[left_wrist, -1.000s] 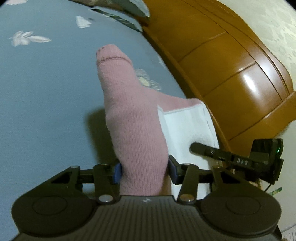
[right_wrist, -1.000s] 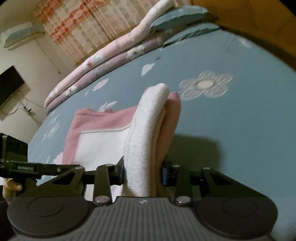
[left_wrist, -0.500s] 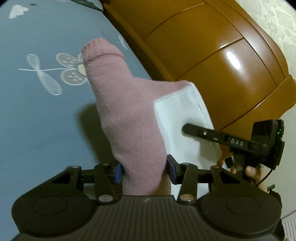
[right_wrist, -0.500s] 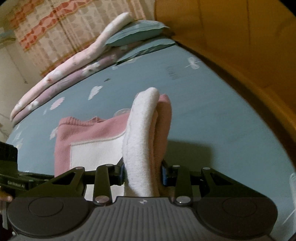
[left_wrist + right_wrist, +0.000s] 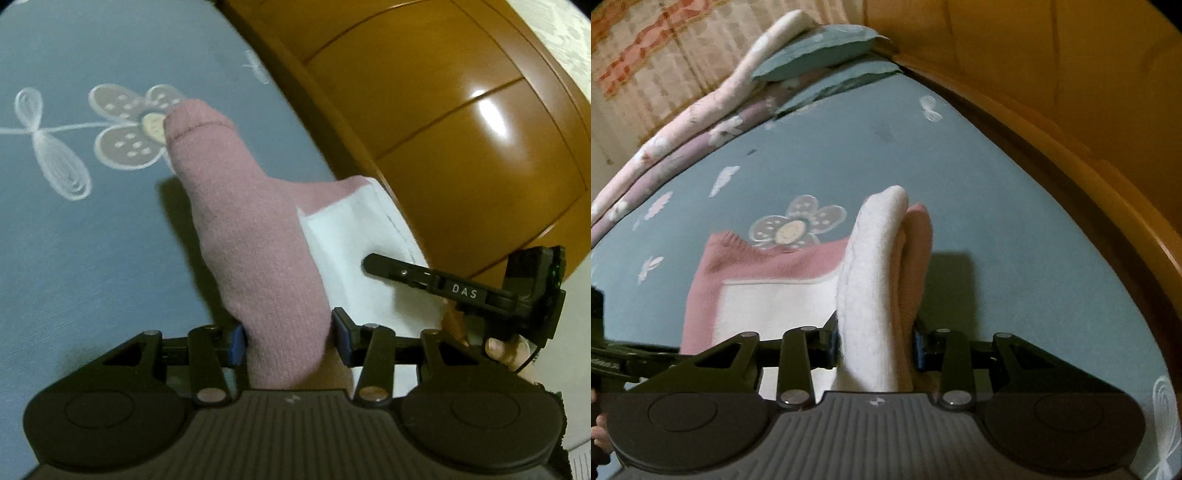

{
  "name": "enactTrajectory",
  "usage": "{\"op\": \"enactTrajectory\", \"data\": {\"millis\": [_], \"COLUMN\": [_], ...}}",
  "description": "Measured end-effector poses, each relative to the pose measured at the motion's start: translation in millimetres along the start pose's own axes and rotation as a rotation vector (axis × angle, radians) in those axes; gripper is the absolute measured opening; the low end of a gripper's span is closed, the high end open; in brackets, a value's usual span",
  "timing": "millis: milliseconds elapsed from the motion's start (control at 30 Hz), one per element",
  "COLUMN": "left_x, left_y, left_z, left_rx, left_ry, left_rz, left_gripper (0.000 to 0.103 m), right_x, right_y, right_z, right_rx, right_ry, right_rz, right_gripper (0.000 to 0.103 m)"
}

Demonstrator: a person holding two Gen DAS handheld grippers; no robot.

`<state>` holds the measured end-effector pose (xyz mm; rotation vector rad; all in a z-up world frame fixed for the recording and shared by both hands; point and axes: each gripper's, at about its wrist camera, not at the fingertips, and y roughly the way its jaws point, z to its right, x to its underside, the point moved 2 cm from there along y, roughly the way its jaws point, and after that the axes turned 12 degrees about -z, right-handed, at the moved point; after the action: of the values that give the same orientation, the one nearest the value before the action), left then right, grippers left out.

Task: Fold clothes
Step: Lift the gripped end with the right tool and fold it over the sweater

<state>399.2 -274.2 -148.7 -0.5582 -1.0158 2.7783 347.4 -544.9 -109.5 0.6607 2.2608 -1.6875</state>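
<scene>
A pink knitted garment with a white panel [image 5: 354,236] lies partly on the blue bedsheet [image 5: 92,240]. Its pink folded edge [image 5: 258,240] stands up between the pads of my left gripper [image 5: 288,336], whose jaws are opening while still touching the cloth. In the right wrist view a white and pink bunched fold [image 5: 875,277] rises between the pads of my right gripper [image 5: 875,347], whose jaws are also opening. The flat part of the garment [image 5: 768,295] spreads to the left. The right gripper [image 5: 443,284] shows over the white panel in the left wrist view.
A curved wooden bed board [image 5: 461,129] runs close along the sheet's edge beside the garment. Folded quilts and pillows [image 5: 746,92] are stacked at the far end of the bed. A flower print [image 5: 136,125] lies just beyond the pink fold.
Both grippers have carried the garment across the sheet toward the wooden board and a little lower. The flower print is now right behind the pink fold. Both jaws look slightly wider.
</scene>
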Motion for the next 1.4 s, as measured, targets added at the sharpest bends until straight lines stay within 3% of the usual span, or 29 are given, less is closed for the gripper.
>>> {"op": "enactTrajectory", "data": {"millis": [67, 133, 300, 333, 433, 533, 667, 733, 800, 933, 1067, 1200, 1267, 1400], "left_x": [4.0, 7.1, 7.8, 6.9, 2.4, 0.6, -4.3, -6.4, -8.5, -4.4, 6.2, 20.0, 24.9, 37.7], "left_y": [-4.8, -14.6, -52.9, -56.7, -64.6, -49.4, -21.2, -7.8, 0.1, -8.1, -19.4, -27.4, -29.4, -38.5], "left_z": [-4.0, -1.7, 18.2, 24.5, 41.8, 53.5, 56.6, 53.4, 53.6, 65.9, 72.8, 73.7, 72.1, 71.8], "left_rx": [-0.006, -0.037, -0.165, -0.17, -0.156, -0.126, -0.131, -0.139, -0.145, -0.189, -0.218, -0.251, -0.262, -0.286], "left_ry": [-0.016, 0.003, 0.13, 0.157, 0.222, 0.271, 0.289, 0.283, 0.279, 0.309, 0.351, 0.366, 0.36, 0.383], "left_rz": [-0.004, -0.008, 0.057, 0.069, 0.086, 0.059, 0.025, 0.007, 0.006, 0.01, 0.019, 0.011, 0.007, 0.026], "left_gripper": [0.052, 0.055, 0.068, 0.072, 0.077, 0.08, 0.083, 0.086, 0.086, 0.086, 0.087, 0.087, 0.087, 0.087], "right_x": [2.9, 5.9, 21.6, 23.4, 25.8, 26.8, 36.3, 40.2, 39.9, 45.6, 73.0, 100.7, 113.6, 121.0], "right_y": [1.1, 2.2, -37.4, -45.3, -59.0, -50.8, -20.7, -14.0, -16.5, -41.1, -72.6, -59.6, -49.0, -68.3], "right_z": [10.5, 21.0, 33.6, 31.6, 18.0, 0.6, 7.5, 22.3, 29.7, 18.9, 0.3, 7.0, 17.8, 15.7], "right_rx": [0.015, 0.031, 0.031, 0.021, -0.04, -0.1, 0.067, 0.055, 0.045, 0.024, -0.067, 0.002, 0.054, 0.008], "right_ry": [0.043, 0.087, 0.112, 0.105, 0.057, 0.0, -0.038, -0.009, 0.019, 0.049, 0.016, 0.019, 0.042, 0.067], "right_rz": [0.006, 0.012, 0.107, 0.13, 0.165, 0.119, 0.04, 0.056, 0.068, 0.129, 0.194, 0.109, 0.059, 0.112], "right_gripper": [0.054, 0.057, 0.063, 0.062, 0.043, 0.041, 0.035, 0.029, 0.017, 0.021, 0.022, 0.022, 0.016, 0.02]}}
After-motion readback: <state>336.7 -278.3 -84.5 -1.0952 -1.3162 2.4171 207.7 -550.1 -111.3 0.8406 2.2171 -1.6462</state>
